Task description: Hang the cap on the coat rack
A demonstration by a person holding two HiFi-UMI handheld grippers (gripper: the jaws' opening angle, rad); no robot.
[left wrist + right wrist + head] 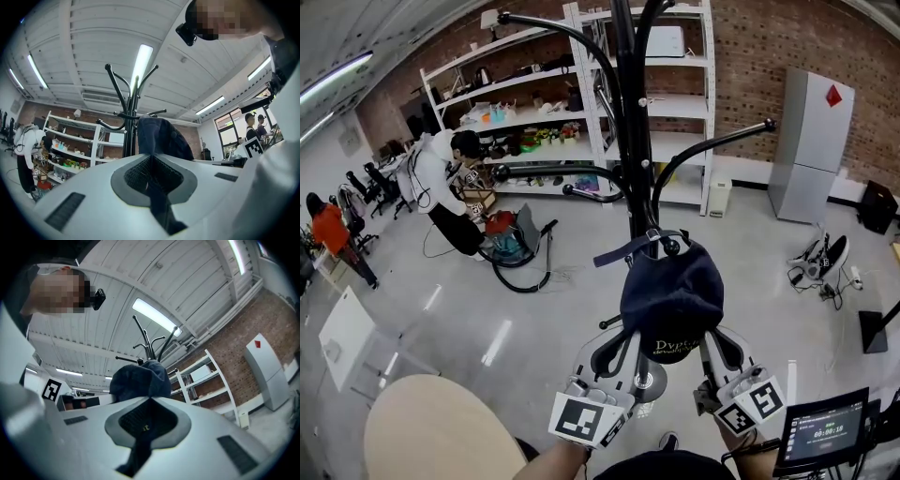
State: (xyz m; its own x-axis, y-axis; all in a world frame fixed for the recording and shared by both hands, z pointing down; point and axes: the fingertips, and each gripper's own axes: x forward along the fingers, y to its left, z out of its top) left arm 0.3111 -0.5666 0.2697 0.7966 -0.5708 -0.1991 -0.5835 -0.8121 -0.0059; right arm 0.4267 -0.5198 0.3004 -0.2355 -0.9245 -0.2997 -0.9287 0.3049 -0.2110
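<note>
Currently, in the head view, my left gripper (622,349) and right gripper (711,356) each clamp the lower edge of the cap (672,295), one on each side. The cap sits just ahead of both grippers and against the pole of the coat rack (626,112). Its back strap lies at a hook knob (671,247); whether it is seated over the knob I cannot tell.

Left gripper view: jaws are pinched on dark cap fabric, with the rack behind and slightly left.

Right gripper view: jaws are pinched on the cap, with the hooks just above it. Both sides are open; curved hook arms project left and upper right.
</note>
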